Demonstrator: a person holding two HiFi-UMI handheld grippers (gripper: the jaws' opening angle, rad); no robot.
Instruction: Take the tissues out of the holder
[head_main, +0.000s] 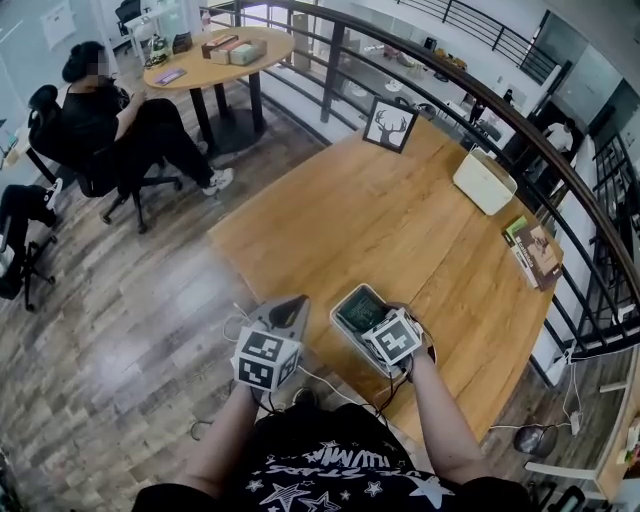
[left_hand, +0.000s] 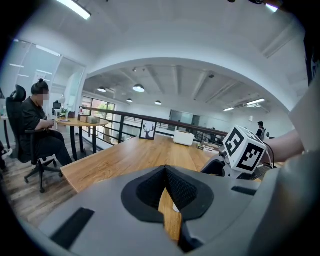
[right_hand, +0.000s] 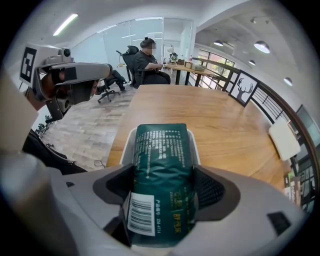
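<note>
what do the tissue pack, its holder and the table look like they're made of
Tissue pack: thin dark green plastic film, glossy, judging by its wrinkles and sheen.
Holder: probably white plastic, with a smooth rounded rim and a semi-matte look.
Table: wood or wood veneer, with visible grain and a satin finish.
</note>
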